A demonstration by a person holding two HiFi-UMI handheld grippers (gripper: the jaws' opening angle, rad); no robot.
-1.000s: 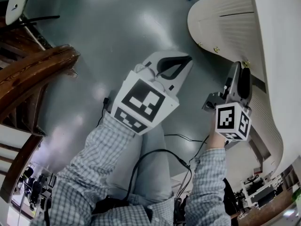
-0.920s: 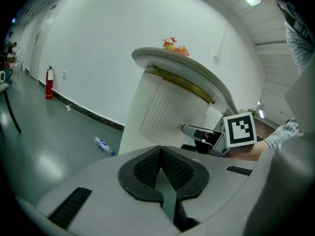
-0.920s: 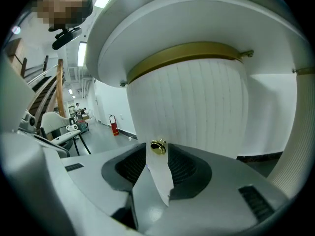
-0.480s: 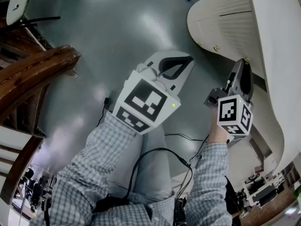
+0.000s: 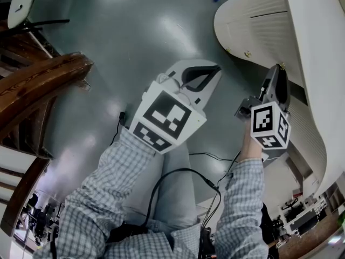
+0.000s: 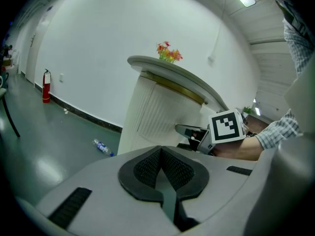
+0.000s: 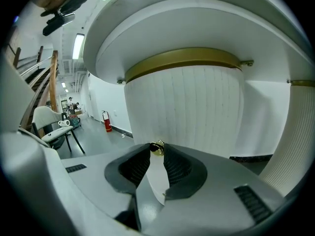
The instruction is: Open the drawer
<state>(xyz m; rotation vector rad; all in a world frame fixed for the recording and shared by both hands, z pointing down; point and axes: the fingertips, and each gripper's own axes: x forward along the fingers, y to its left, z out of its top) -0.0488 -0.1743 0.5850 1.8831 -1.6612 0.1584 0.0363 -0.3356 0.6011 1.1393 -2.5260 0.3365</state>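
The right gripper (image 7: 157, 147) had just been closing and pinched the small brass knob (image 7: 157, 149) of the drawer (image 7: 187, 107), which sat flush in the ribbed white front of a curved counter (image 7: 197, 28). The left gripper (image 6: 161, 154) hung near it above the grey floor (image 5: 135, 31), jaws pressed together on nothing

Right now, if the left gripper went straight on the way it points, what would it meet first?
Probably the white ribbed counter front, the nearest thing dead ahead of its shut jaws, though depth is unclear.
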